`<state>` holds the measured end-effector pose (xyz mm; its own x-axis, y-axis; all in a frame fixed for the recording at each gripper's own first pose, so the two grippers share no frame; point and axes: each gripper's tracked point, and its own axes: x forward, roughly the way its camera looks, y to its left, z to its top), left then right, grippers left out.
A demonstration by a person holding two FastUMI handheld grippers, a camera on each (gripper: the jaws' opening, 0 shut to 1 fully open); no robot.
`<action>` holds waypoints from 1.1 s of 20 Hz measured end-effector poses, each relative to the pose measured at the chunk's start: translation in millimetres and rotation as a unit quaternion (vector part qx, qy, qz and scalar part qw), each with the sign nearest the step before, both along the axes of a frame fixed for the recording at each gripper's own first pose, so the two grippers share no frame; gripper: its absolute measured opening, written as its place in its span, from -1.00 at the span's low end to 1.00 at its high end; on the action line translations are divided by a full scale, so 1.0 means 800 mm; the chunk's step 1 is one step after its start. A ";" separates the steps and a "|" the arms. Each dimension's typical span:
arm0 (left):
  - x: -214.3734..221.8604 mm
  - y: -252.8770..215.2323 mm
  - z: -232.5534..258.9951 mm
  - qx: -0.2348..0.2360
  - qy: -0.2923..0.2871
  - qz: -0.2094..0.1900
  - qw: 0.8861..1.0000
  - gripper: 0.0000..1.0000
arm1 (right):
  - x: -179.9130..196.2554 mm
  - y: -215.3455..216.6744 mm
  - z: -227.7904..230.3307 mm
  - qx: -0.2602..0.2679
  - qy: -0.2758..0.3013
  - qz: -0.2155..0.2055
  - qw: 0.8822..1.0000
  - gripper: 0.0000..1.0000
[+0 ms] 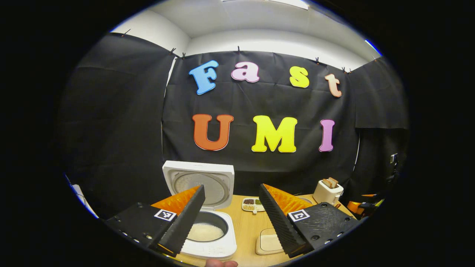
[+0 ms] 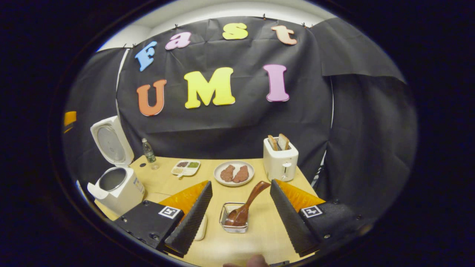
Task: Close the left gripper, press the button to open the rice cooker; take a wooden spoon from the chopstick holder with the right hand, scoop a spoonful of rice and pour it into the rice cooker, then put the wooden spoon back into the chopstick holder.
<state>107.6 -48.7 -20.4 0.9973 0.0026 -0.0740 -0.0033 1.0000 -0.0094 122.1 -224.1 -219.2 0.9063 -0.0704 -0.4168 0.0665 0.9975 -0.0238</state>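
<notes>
The white rice cooker (image 1: 207,226) stands with its lid (image 1: 200,181) raised, and white rice (image 1: 205,232) lies in its pot. My left gripper (image 1: 232,218) hovers open above the table, just right of the pot. In the right gripper view the cooker (image 2: 117,187) stands at the far left, lid up. A wooden spoon (image 2: 246,205) rests bowl-down in the wire chopstick holder (image 2: 233,218), its handle leaning up to the right. My right gripper (image 2: 241,218) is open, with the holder between its fingers but untouched.
A white toaster (image 2: 280,161) with bread slices stands at the back right, beside a plate of brown patties (image 2: 233,173). A divided dish of grains (image 2: 185,167) and a small bottle (image 2: 149,152) stand farther back. A pale flat container (image 1: 270,243) lies beside the cooker.
</notes>
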 end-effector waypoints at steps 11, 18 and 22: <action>0.028 0.006 -0.025 0.015 0.045 0.082 0.995 0.88 | 0.095 -0.051 -0.193 0.119 0.152 -0.023 0.981 0.52; 0.018 0.006 -0.025 0.012 0.043 0.104 0.994 0.89 | 0.107 -0.032 -0.195 0.184 0.162 -0.023 0.969 -0.31; 0.005 0.020 -0.029 0.002 0.041 0.116 0.992 0.89 | 0.093 -0.029 -0.181 0.174 0.165 -0.027 0.970 -0.56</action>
